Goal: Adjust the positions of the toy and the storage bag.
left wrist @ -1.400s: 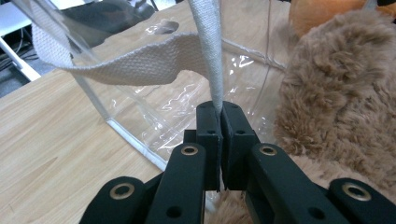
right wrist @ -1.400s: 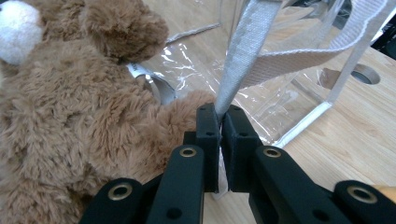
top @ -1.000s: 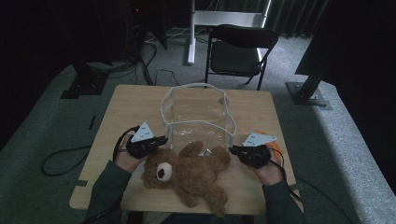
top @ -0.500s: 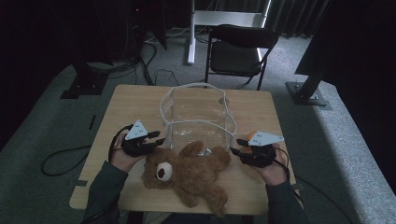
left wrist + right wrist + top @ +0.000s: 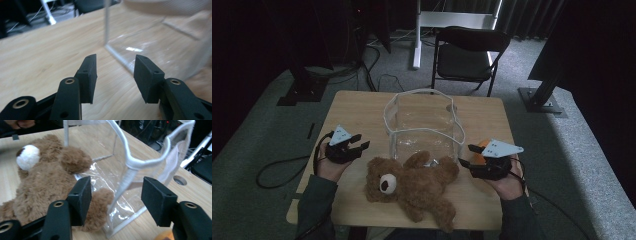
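Both jaws have just been opening with nothing between, so the left gripper [image 5: 358, 141] and right gripper [image 5: 468, 155] should each pinch a bear [image 5: 414, 184] limb firmly before lifting it over the bag [image 5: 422, 107] rim near the table's [image 5: 357, 110] middle.

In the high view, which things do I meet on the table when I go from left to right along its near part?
Left gripper → teddy bear → right gripper. The clear bag stands behind the bear, so I leave it out.
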Demonstrator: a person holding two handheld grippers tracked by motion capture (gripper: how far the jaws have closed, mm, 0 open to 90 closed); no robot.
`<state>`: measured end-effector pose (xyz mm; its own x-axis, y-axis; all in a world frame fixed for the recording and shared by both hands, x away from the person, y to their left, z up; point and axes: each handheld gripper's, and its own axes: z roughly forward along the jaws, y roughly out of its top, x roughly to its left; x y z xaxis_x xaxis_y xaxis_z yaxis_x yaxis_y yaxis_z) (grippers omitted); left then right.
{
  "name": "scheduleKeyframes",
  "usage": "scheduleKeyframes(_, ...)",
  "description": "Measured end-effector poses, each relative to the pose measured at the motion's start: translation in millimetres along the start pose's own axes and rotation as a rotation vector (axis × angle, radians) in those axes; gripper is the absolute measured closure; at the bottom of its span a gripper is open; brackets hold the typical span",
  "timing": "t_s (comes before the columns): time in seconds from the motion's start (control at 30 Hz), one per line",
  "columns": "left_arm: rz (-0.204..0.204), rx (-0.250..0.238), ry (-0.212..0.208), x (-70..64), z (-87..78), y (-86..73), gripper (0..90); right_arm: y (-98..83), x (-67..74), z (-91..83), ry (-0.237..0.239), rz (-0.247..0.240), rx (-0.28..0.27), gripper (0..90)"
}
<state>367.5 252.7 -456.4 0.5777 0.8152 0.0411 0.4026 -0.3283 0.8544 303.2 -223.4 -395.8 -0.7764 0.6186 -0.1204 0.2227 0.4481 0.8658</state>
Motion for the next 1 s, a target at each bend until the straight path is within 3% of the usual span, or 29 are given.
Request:
scheduleKeyframes(0.17,-0.038,0.038,0.04,14.7,13.2,-19.4,49.9,7.1,11.2,2.5,0.05,-0.037,0.005,42.3)
scheduleKeyframes(0.4,-0.092,0.091,0.078,31.8,29.1,-42.0,46.5,13.5,24.7,15.1,0.105,-0.084,0.019,34.5)
scheduleKeyframes(0.53,-0.133,0.1,0.094,37.4,32.2,-50.8,46.0,18.0,36.3,27.7,0.166,-0.132,0.025,32.7)
scheduleKeyframes(0.7,-0.147,0.104,0.101,39.3,31.8,-54.7,45.5,19.4,46.4,45.6,0.221,-0.155,0.047,33.7)
scheduleKeyframes(0.77,-0.145,0.105,0.105,39.4,30.7,-56.2,45.2,13.7,51.9,57.1,0.249,-0.163,0.085,32.9)
scheduleKeyframes(0.87,-0.145,0.106,0.107,38.9,30.8,-56.7,45.0,4.6,60.2,64.8,0.289,-0.168,0.108,29.0)
scheduleKeyframes(1.0,-0.138,0.112,0.106,36.8,31.8,-56.6,44.9,-7.0,71.6,76.2,0.3,-0.176,0.149,18.3)
